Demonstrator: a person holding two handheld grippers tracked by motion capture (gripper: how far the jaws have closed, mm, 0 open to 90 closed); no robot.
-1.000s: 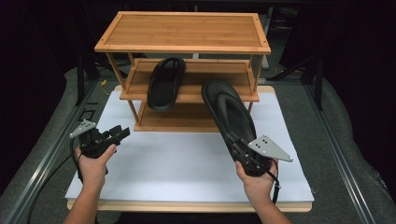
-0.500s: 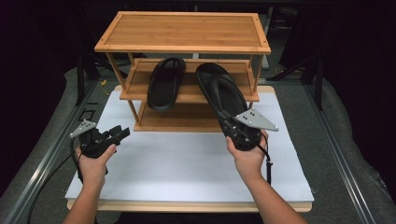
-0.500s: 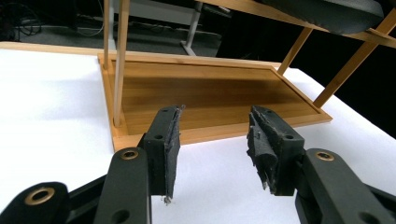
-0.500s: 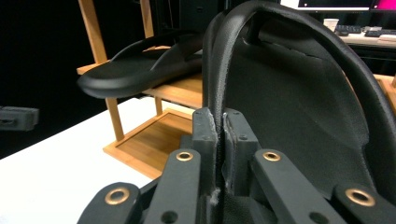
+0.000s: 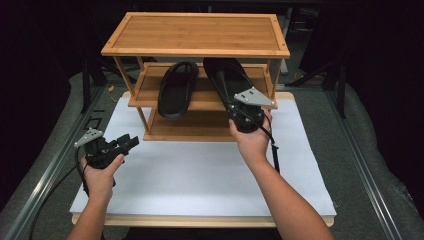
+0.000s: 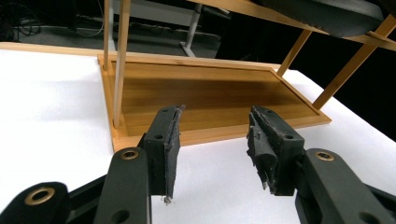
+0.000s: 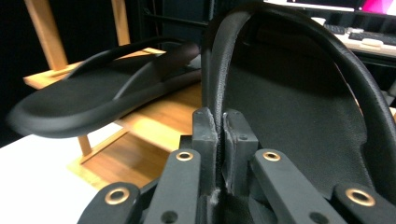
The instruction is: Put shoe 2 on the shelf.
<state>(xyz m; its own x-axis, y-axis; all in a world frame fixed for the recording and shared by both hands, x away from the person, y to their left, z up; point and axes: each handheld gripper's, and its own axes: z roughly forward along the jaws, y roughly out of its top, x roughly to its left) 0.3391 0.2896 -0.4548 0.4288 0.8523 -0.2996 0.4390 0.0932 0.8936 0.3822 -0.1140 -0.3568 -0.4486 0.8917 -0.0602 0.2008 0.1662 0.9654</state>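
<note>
A three-tier bamboo shoe rack stands at the back of the white board. One black sandal lies on the middle shelf, its heel overhanging the front edge. My right gripper is shut on a second black sandal, whose toe end reaches in over the middle shelf beside the first. In the right gripper view the right gripper pinches the held sandal by its strap, with the other sandal at left. My left gripper hovers open over the board's left side; the left gripper holds nothing.
The rack's bottom shelf lies bare in front of the left gripper. Grey padding and metal rails flank the board. A wooden edge runs along the board's near side.
My right hand has carried the sandal forward and up, from over the board to the middle shelf. The left hand has stayed still.
</note>
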